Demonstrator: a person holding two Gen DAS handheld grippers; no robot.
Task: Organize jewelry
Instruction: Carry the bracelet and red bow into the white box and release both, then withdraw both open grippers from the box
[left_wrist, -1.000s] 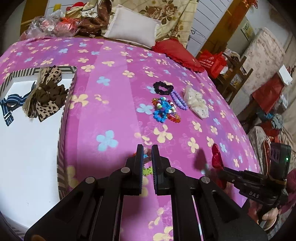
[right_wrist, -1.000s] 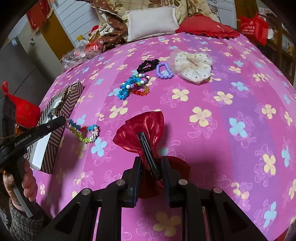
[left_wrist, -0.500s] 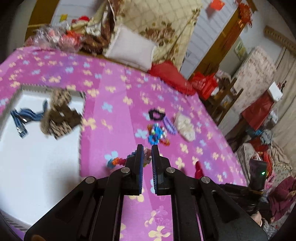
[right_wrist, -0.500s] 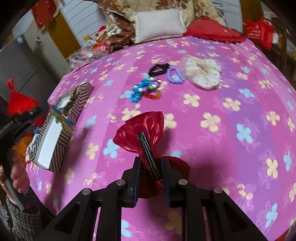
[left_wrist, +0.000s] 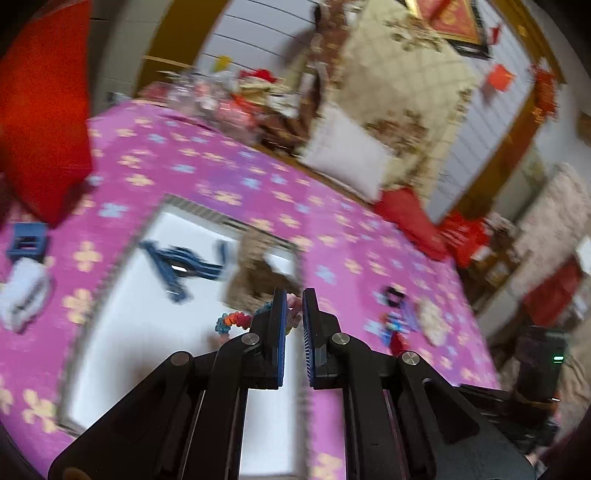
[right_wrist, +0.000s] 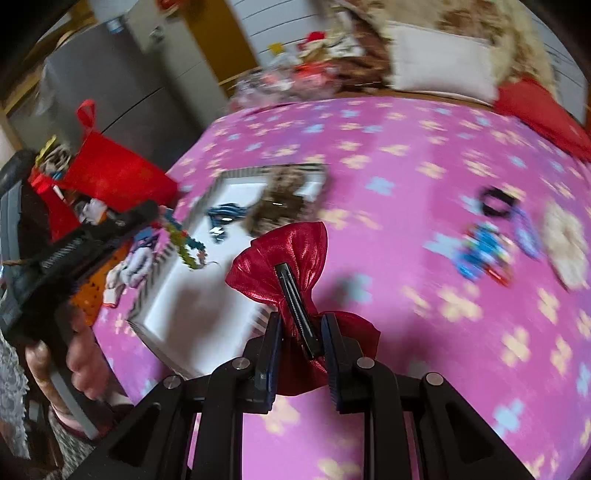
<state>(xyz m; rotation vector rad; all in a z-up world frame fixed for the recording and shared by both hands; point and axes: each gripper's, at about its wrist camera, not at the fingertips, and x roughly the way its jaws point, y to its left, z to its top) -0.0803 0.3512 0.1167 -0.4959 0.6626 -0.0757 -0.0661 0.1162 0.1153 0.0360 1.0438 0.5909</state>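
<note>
My left gripper (left_wrist: 293, 295) is shut on a colourful bead bracelet (left_wrist: 232, 320) and holds it over the white inside of the striped box (left_wrist: 122, 325). The bracelet also shows hanging from that gripper in the right wrist view (right_wrist: 188, 247). A blue striped bow (left_wrist: 181, 267) and a leopard bow (left_wrist: 255, 273) lie in the box. My right gripper (right_wrist: 301, 321) is shut on a shiny red bow hair clip (right_wrist: 288, 258), held above the pink flowered bedspread beside the box (right_wrist: 192, 310). Both views are blurred.
More bracelets (right_wrist: 484, 254), a black scrunchie (right_wrist: 496, 201) and a white scrunchie (right_wrist: 565, 243) lie on the bedspread to the right. Pillows and clutter (right_wrist: 439, 66) sit at the far end. A red bag (right_wrist: 110, 173) hangs left of the box.
My left gripper has lifted the bead bracelet off the bedspread and carried it left over the box. My right gripper has swung left toward the box with the red bow.
</note>
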